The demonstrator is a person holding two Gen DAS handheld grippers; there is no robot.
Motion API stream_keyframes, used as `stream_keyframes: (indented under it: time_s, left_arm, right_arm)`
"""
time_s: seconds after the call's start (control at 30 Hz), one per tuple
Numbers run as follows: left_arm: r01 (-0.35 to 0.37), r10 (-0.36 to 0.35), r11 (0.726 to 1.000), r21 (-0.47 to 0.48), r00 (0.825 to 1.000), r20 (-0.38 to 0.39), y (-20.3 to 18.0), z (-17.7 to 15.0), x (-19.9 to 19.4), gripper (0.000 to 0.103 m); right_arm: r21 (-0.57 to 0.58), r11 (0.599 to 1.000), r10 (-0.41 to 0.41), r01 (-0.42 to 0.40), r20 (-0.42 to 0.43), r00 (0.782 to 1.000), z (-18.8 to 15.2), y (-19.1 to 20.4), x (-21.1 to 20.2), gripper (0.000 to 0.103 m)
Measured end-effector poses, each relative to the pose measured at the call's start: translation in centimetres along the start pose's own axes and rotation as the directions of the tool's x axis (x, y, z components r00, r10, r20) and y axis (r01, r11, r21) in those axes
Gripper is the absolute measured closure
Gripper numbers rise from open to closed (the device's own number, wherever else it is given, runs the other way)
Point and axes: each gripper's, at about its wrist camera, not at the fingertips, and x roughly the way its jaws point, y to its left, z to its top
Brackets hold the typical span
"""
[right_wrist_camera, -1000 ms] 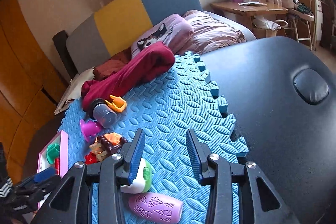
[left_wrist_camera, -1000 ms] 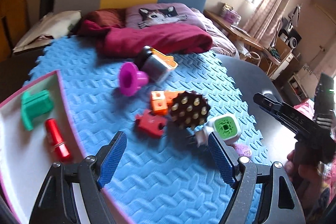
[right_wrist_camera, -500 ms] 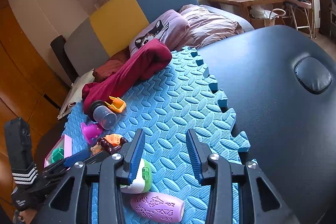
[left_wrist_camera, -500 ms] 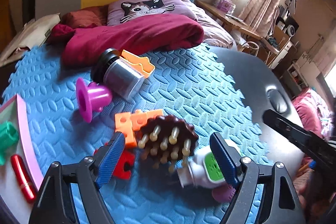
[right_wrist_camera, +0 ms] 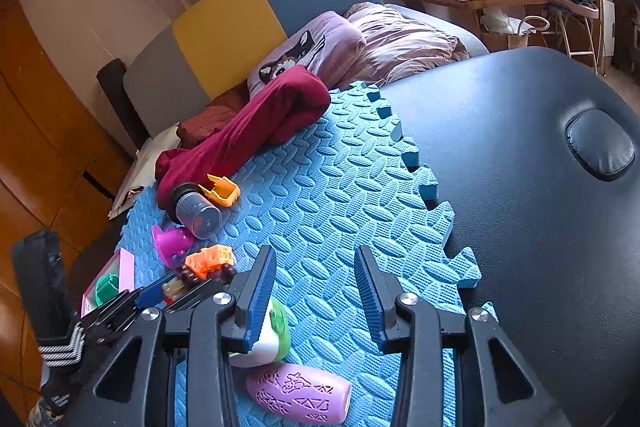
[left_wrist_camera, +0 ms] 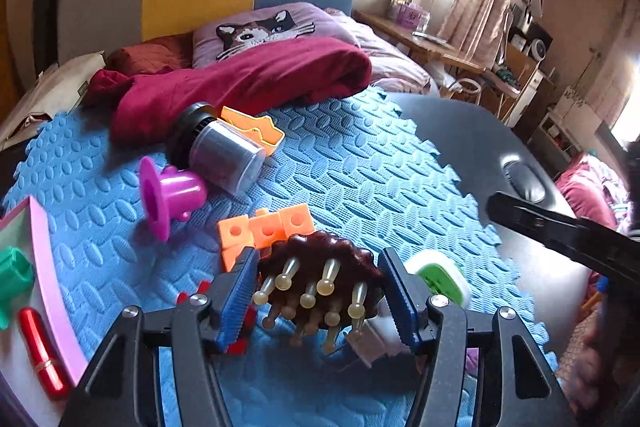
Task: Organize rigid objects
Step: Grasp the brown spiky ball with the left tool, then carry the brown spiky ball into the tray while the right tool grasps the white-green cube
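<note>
Brush (left_wrist_camera: 316, 279), brown with pale round-tipped pins, sits between the left tongs (left_wrist_camera: 318, 297) at the near edge of the blue mat (left_wrist_camera: 360, 167). Those jaws are closing on it; both blue pads look to be touching its scalloped rim, though a firm clamp cannot be confirmed. Pins point toward the camera and down, the domed back faces away. Its long axis cannot be told: the head shows nearly face-on and no handle is visible.

Right tongs (right_wrist_camera: 316, 291) hang apart over bare mat, nothing between them. Just beside their left pad lies a white-and-green plug (right_wrist_camera: 272, 339); a pink case (right_wrist_camera: 300, 393) lies nearer.

Done so far, as judged from the layout: a green piece (left_wrist_camera: 14, 279) and a red tube (left_wrist_camera: 40, 351) already lie in the pink-rimmed tray (left_wrist_camera: 44, 251) at left. The rest is still loose, so the sorting looks early.

Behind the brush: orange blocks (left_wrist_camera: 264, 227) touching it, a red block (left_wrist_camera: 240, 323) largely hidden by the left pad. Farther: a purple hat-shaped toy (left_wrist_camera: 172, 193) on its side, then a grey jar (left_wrist_camera: 224, 155) on its side with its black lid pointing away, an orange cutter (left_wrist_camera: 252, 129) against it. Beyond, a maroon cloth (left_wrist_camera: 248, 83) on the mat's far edge. The dark tabletop (right_wrist_camera: 520, 187) to the right holds nothing visible.
</note>
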Motion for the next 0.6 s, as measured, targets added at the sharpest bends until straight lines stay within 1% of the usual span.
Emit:
stream_keyframes:
  time_s: [0.07, 0.2, 0.3, 0.37, 0.5, 0.53, 0.6]
  left_arm:
    - [0.012, -0.012, 1.000, -0.015, 1.000, 0.019, 0.4, -0.4, -1.3, 0.041]
    - [0.034, -0.032, 0.999, -0.038, 0.999, 0.043, 0.8, -1.0, -3.3, 0.041]
    - [0.048, -0.044, 0.997, -0.061, 0.997, 0.060, 1.3, -1.8, -4.9, 0.041]
    - [0.038, -0.034, 0.997, -0.066, 0.997, 0.068, 1.6, -2.4, -5.9, 0.041]
    - [0.028, -0.022, 0.997, -0.074, 0.996, 0.085, 2.3, -3.7, -8.0, 0.041]
    - [0.029, -0.022, 0.997, -0.075, 0.996, 0.089, 2.5, -4.0, -8.5, 0.041]
    - [0.027, -0.019, 0.996, -0.082, 0.995, 0.097, 2.8, -4.6, -9.4, 0.041]
  right_arm:
    - [-0.003, 1.000, 0.013, -0.013, -0.005, 1.000, 0.0, 0.1, 0.1, 0.062]
    - [-0.020, 0.996, 0.081, -0.081, -0.028, 0.996, -0.2, 0.7, 0.5, 0.062]
    - [-0.042, 0.991, 0.124, -0.126, -0.059, 0.991, -0.5, 1.5, 0.9, 0.058]
    - [-0.078, 0.986, 0.143, -0.149, -0.075, 0.987, -0.8, 2.5, 1.1, 0.055]
    - [-0.163, 0.972, 0.152, -0.168, -0.106, 0.983, -1.5, 4.2, 1.4, 0.035]
    - [-0.181, 0.969, 0.151, -0.170, -0.115, 0.982, -1.7, 4.5, 1.5, 0.032]
    - [-0.213, 0.967, 0.113, -0.141, -0.136, 0.984, -2.1, 5.0, 2.0, 0.032]
